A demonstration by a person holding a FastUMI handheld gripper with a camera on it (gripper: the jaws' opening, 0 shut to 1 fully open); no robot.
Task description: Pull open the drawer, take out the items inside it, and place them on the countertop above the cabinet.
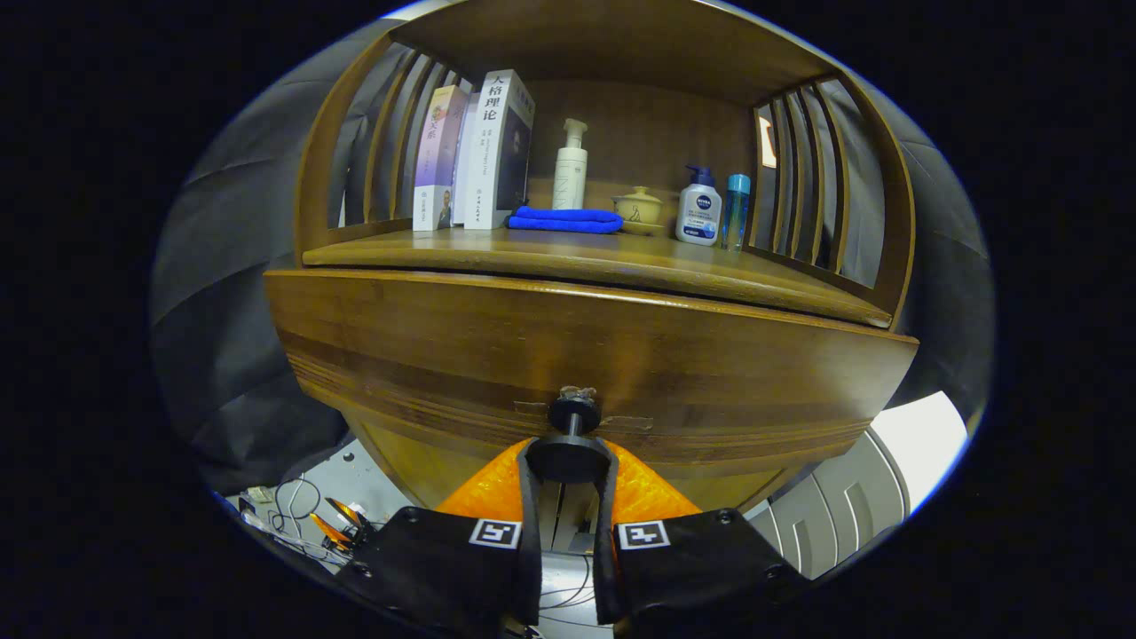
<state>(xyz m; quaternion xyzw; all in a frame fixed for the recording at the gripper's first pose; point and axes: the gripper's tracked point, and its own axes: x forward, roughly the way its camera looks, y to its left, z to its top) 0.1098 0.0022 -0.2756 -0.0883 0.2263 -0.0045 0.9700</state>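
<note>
While the tongs sit at the lower centre of the frame, their two fingers are clenched on the dark round knob of the drawer, one pressing each side of its disc. That drawer front spans the middle of the frame and looks shut or barely started, so no items inside can be seen. Above it, across the upper centre, runs the countertop, already carrying upright books, a folded blue cloth, a white pump bottle, a small lidded cup and two more bottles. By my judgement only the grasp is done; pulling, emptying and placing remain.
</note>
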